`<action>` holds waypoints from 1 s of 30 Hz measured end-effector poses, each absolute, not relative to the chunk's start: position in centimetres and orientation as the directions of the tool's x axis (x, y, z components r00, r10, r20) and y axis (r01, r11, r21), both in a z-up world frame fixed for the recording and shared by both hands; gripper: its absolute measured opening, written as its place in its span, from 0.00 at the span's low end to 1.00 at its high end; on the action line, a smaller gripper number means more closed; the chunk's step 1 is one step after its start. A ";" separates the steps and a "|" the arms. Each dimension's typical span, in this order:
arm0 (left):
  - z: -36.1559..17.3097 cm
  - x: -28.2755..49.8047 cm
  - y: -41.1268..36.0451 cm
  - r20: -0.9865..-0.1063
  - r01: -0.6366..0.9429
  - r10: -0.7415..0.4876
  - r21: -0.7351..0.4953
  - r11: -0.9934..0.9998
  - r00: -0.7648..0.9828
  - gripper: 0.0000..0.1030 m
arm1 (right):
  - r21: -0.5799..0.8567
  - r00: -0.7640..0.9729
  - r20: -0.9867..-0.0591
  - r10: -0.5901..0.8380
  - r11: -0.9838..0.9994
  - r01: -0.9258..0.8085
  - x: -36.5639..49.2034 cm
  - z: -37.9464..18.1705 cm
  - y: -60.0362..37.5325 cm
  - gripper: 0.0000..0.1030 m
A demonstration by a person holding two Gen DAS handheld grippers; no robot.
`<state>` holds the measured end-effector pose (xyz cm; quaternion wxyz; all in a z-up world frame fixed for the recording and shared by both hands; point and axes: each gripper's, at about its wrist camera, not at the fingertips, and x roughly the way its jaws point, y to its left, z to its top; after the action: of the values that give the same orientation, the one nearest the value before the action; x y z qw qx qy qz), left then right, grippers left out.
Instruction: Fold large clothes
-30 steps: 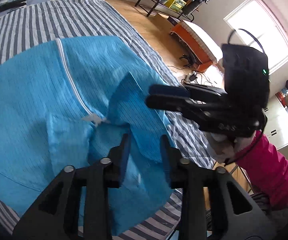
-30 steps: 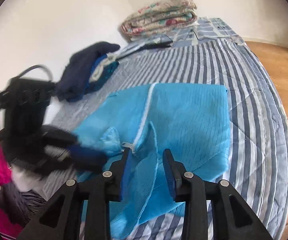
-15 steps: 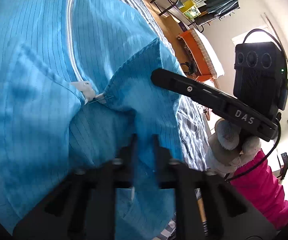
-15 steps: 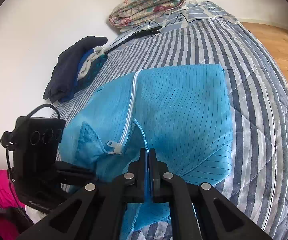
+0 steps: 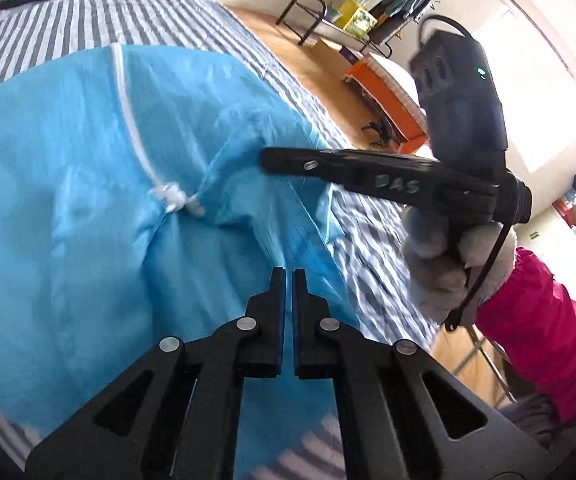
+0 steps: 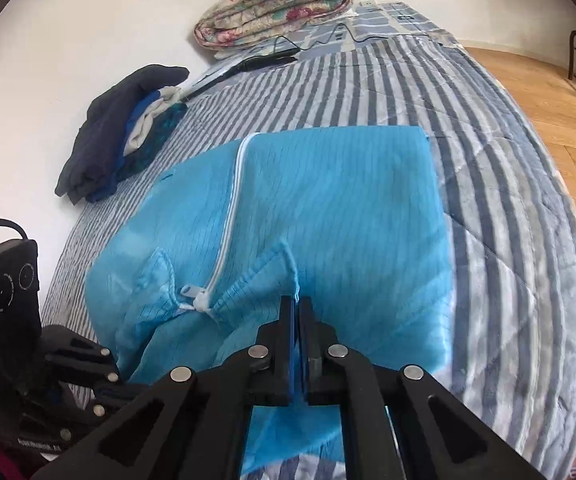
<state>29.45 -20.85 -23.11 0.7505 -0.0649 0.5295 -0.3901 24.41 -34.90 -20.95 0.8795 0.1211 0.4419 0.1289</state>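
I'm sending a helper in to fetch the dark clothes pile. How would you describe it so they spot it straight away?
Start at the striped bedspread covering the bed, and look along the side that meets the white wall. There, between the folded floral quilt at the far end and the spread-out bright blue garment, lies the dark clothes pile. It is the only heap that is navy on top, with blue and pale layers showing at its edge.

black grippers, grey glove [image 5: 435, 256], magenta sleeve [image 5: 535, 320]

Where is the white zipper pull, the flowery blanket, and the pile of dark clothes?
zipper pull [image 6: 192, 293], right wrist view, on its white tab.
flowery blanket [image 6: 276, 8], right wrist view, on its folded top layer.
pile of dark clothes [image 6: 104, 132], right wrist view, on the navy garment on top.
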 end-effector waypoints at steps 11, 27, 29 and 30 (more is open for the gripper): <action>-22.8 28.0 -18.9 -0.785 0.623 -0.612 -0.432 0.652 0.096 0.28 | 0.585 0.529 -0.675 0.514 0.810 -0.041 15.5 -22.4 -36.6 0.37; -23.4 26.4 -19.7 -0.783 0.674 -0.618 -0.417 0.609 0.075 0.28 | 0.787 0.444 -0.534 0.719 0.615 -0.051 16.6 -27.0 -35.4 0.27; -23.8 26.4 -20.3 -0.788 0.682 -0.612 -0.411 0.604 0.067 0.28 | 0.789 0.445 -0.538 0.716 0.614 -0.034 16.9 -27.5 -35.3 0.27; -23.9 26.5 -20.6 -0.790 0.684 -0.610 -0.409 0.604 0.065 0.28 | 0.783 0.443 -0.548 0.710 0.621 -0.026 17.1 -27.8 -35.2 0.23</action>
<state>26.46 -20.60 -23.94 0.7290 0.0358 0.5201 -0.4437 17.09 -35.21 -27.77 0.7679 0.3633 0.4701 0.2396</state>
